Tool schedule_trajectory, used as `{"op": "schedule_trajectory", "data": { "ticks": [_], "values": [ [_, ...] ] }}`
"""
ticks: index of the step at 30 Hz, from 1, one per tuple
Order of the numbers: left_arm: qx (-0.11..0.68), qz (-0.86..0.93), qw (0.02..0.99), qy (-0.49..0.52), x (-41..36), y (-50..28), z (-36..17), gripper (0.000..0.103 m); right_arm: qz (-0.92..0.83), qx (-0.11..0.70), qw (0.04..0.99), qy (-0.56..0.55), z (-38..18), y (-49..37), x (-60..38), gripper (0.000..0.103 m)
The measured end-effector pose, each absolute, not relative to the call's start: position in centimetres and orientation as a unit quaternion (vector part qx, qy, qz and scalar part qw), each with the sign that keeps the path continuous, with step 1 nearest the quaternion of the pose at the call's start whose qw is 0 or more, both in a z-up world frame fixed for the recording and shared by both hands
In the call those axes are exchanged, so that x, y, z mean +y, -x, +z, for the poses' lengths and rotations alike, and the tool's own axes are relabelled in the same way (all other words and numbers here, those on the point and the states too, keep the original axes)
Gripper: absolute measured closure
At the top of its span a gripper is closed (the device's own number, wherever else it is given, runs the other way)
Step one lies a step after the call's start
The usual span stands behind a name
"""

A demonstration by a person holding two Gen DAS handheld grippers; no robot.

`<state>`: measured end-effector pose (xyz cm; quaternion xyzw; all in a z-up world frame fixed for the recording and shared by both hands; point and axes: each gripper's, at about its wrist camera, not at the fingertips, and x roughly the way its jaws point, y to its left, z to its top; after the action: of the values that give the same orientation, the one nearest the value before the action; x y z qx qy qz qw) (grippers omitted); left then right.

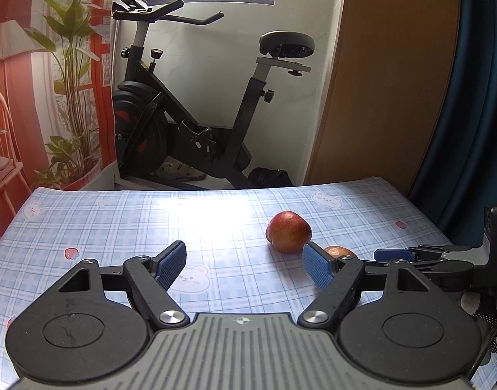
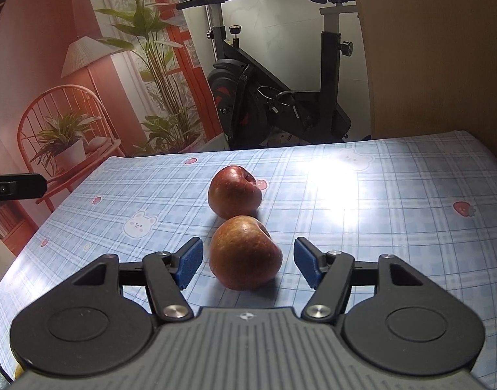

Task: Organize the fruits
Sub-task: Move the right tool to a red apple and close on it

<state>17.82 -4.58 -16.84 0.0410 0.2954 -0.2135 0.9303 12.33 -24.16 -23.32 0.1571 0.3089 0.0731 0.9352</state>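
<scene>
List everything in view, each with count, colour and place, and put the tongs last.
apples: 2, red; near apple between the right tongs' open fingers, far apple just beyond it
tablecloth: 1, blue plaid with bears and strawberries, covering the table
exercise bike: 1, black, behind the table
backdrop: 1, red printed room scene, at left
wooden panel: 1, brown, at right
curtain: 1, dark blue, far right
left tongs: black, blue pads, open, empty
right tongs: black, blue pads, open
</scene>
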Motion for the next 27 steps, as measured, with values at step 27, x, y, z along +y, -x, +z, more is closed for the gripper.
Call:
{"op": "schedule_trajectory", "data": {
  "ticks": [27],
  "values": [
    [0.310,-0.212,0.926,-0.028,-4.0,-19.0,-17.2,0.022,0.096,0.357,0.919,-0.139,-24.2,-15.8,-21.9,0.038]
  ]
}}
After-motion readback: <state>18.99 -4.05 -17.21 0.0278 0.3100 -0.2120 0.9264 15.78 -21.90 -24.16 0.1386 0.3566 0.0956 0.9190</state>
